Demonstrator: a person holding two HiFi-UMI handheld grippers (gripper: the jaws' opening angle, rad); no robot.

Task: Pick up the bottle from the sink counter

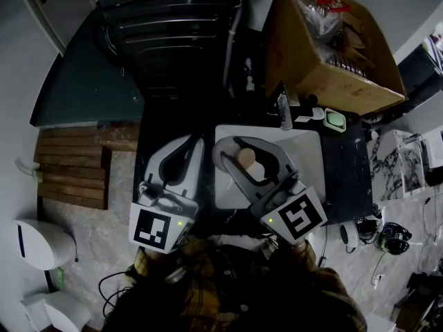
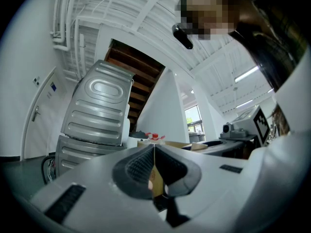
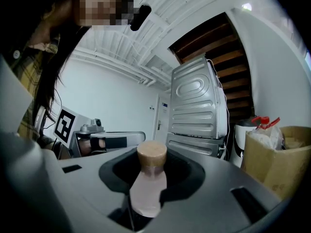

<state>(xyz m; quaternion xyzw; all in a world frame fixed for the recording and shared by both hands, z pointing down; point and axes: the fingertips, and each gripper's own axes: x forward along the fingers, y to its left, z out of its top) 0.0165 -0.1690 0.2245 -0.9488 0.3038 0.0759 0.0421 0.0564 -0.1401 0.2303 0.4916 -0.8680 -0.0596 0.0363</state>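
Observation:
A small bottle with a pale pink body and a tan cap sits between the jaws of my right gripper, which is shut on it above the white sink basin. In the right gripper view the bottle stands upright between the dark pads, cap uppermost, with the right gripper closed round its body. My left gripper hangs beside it on the left over the dark counter. Its pads meet in a thin line in the left gripper view, and the left gripper holds nothing.
An open cardboard box with bagged items stands behind the sink. A green sponge lies at the sink's far right corner. A grey ribbed metal appliance is at the back. A wooden pallet lies on the floor at left.

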